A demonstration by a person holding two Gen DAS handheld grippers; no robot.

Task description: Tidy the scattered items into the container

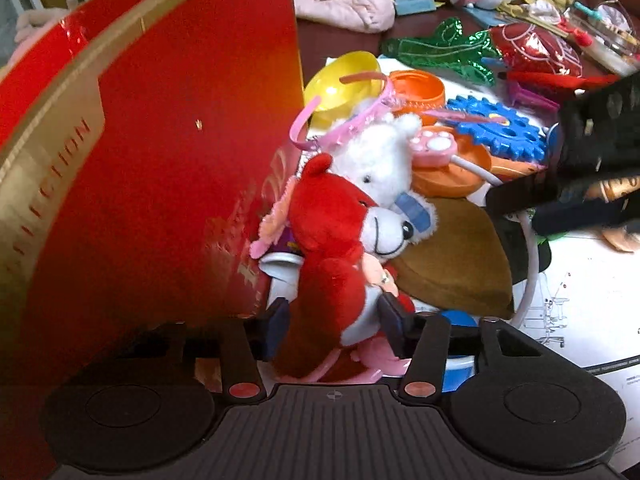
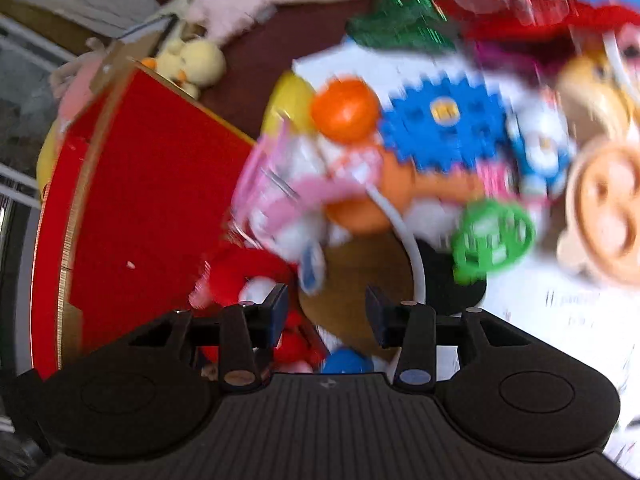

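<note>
Pinched at its waist by the left gripper (image 1: 334, 320), a fuzzy red plush bear (image 1: 328, 240) stands beside the glossy red box (image 1: 160, 160), against a fluffy white bear (image 1: 376, 164). Right wrist view, blurred: right gripper (image 2: 326, 310) spread, empty, above brown fabric (image 2: 356, 276).

Right wrist view smeared throughout: blue gear (image 2: 444, 120), green ring (image 2: 494, 236) and red plush bear (image 2: 244, 276) blurred. In left wrist view, red box (image 1: 160, 160) cropped at left edge, hiding toys behind.
</note>
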